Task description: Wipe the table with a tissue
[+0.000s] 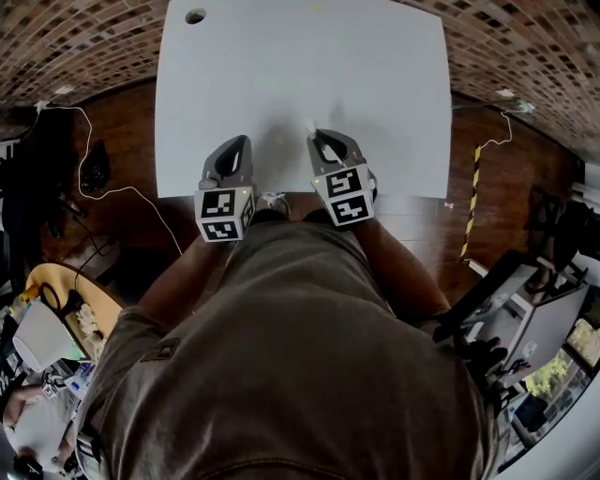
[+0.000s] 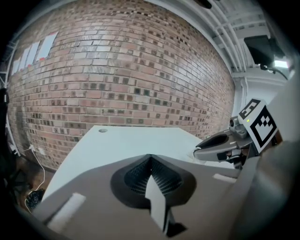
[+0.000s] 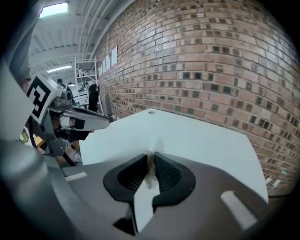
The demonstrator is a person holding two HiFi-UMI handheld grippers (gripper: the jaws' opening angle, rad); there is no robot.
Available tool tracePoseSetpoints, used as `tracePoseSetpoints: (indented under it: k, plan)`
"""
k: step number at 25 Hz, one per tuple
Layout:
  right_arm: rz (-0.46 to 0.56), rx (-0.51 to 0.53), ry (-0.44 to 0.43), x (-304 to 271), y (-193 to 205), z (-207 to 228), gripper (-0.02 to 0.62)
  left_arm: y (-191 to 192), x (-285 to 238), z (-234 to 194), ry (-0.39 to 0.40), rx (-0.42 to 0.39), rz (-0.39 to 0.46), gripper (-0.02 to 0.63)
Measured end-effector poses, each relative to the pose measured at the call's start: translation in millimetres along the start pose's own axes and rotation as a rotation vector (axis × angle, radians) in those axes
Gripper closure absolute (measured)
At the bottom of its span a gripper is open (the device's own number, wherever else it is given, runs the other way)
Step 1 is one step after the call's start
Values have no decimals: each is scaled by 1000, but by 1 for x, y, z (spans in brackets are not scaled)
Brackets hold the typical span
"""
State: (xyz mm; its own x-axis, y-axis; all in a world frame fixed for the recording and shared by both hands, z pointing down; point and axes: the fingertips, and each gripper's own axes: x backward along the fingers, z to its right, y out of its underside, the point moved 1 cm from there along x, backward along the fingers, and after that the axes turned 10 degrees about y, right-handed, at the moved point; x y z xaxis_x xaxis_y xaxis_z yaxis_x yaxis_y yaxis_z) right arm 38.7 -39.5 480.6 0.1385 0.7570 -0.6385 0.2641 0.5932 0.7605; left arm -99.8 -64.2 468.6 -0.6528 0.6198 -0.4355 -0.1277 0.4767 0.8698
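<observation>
- Your right gripper (image 3: pixel 151 161) has its jaws pinched on a small crumpled white tissue (image 3: pixel 153 149). Only a thin tuft shows past the tips, which sit just inside the near edge of the plain white rectangular table (image 1: pixel 300 75).
- Your left gripper (image 2: pixel 150 161) is pressed together on nothing, and it hovers beside the right one at the same near edge.
- Risk: with so little tissue showing, a steep press would likely scrape the hard jaw tips on the top rather than the paper.
- Risk: the pinch looks slight, so drag could pull the tissue free.
- Room: the tabletop ahead lies bare, apart from a small round hole (image 1: pixel 195 16) near the far left corner. Mind the side edges and the red brick wall (image 2: pixel 117 75) beyond.
</observation>
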Motion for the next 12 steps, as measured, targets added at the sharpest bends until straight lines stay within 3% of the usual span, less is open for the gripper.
tracePoseSetpoints:
  k: [12]
  plan:
    - [156, -21, 0, 100, 32, 50, 535, 4, 1, 125, 17, -70, 66, 604]
